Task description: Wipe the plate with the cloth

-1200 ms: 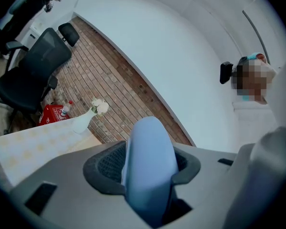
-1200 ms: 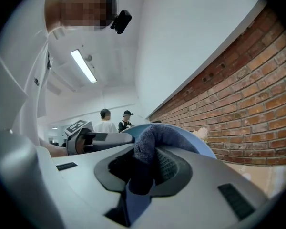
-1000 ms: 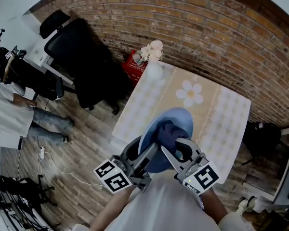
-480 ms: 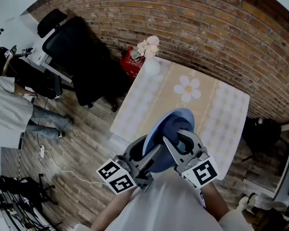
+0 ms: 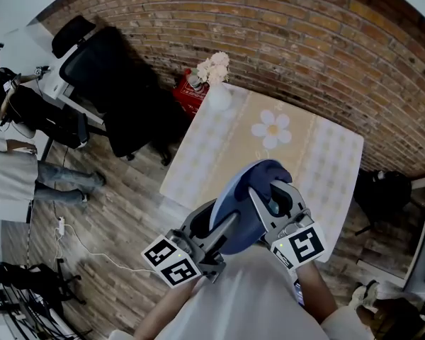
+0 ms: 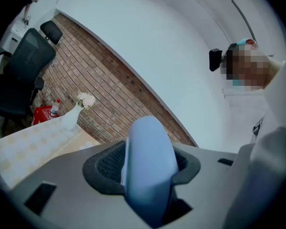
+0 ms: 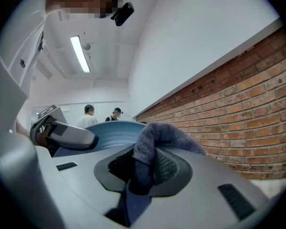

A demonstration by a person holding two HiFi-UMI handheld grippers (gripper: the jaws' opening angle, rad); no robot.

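The counter point(image 5: 227, 147), with a pale checked cover and a flower print, lies beneath and beyond the plate point(image 5: 234, 214). The plate is blue and is held up in the air over the near edge of the counter, not resting on it.

The left gripper point(image 5: 223, 222) comes to the plate from the near left side. Its fingers point(image 6: 105, 163) are closed on the rim of the plate, which stands edge-on between them and fills the gap.

The right gripper point(image 5: 273, 193) sits on the right side of the plate, over its face. Its fingers point(image 7: 174, 168) are closed on the cloth point(image 7: 155, 135), a dark blue towel cloth. The cloth bulges up out of the fingers and folds over one of them, and the plate's face is just behind it. If the cloth really presses on the plate, I cannot tell.

A white vase point(image 5: 219, 96) with pale flowers stands well beyond the plate, at the far corner of the counter.
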